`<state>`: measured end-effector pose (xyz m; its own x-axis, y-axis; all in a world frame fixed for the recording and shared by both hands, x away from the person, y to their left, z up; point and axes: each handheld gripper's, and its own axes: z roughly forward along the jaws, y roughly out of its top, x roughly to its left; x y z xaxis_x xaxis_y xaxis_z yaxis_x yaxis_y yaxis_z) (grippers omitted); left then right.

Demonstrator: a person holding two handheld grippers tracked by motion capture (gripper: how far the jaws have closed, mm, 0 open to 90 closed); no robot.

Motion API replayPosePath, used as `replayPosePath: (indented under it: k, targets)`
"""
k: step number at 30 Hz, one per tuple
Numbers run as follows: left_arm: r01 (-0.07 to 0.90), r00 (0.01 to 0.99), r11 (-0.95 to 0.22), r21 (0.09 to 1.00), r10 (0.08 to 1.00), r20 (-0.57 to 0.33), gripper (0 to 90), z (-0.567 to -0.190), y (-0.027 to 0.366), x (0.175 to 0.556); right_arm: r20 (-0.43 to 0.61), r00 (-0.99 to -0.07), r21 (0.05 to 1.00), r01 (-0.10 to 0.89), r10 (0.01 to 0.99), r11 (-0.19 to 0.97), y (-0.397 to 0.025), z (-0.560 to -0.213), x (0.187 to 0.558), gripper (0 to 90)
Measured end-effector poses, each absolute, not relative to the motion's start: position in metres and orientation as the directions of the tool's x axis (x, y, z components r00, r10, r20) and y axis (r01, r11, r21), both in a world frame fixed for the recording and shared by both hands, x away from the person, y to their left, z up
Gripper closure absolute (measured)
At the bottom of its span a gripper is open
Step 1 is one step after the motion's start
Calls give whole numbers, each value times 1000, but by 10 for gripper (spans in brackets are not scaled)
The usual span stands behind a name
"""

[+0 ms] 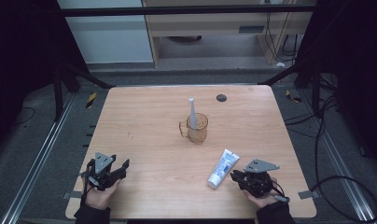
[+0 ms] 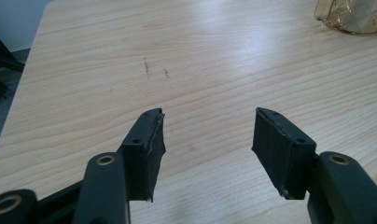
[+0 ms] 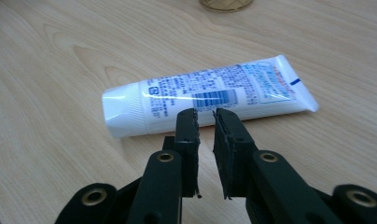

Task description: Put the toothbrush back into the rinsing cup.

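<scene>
A white toothpaste tube with blue print lies flat on the wooden table, cap end toward the near edge. In the right gripper view the tube lies crosswise just beyond my right gripper, whose jaws stand almost together with nothing between them. From above, the right gripper sits beside the tube's near end. A clear amber cup with a handle stands mid-table and holds an upright white toothbrush. My left gripper rests at the near left, open over bare wood.
A small black disc lies near the table's far edge. The cup's base shows at the top right of the left gripper view, and its bottom at the top of the right gripper view. Dark frame posts and cables surround the table.
</scene>
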<state>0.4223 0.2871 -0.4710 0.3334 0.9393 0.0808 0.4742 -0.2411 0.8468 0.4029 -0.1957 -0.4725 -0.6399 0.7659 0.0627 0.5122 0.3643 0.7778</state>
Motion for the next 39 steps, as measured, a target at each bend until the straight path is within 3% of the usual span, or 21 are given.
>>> replayPosePath:
  k: [10, 17, 21, 39]
  targets:
    - [479, 307, -249, 842, 946, 105, 490, -475, 294, 428, 69, -683, 757, 511, 727, 407, -181, -478, 403, 844]
    - [498, 287, -245, 832, 952, 109, 522, -476, 296, 431, 104, -671, 787, 507, 735, 352, -172, -470, 407, 848]
    - [513, 274, -233, 826, 956, 99, 553, -475, 297, 431, 103, -670, 800, 494, 735, 339, -158, -464, 416, 893]
    - [544, 266, -250, 801, 957, 118, 554, -475, 298, 434, 99, -662, 761, 531, 743, 372, -134, -477, 439, 900]
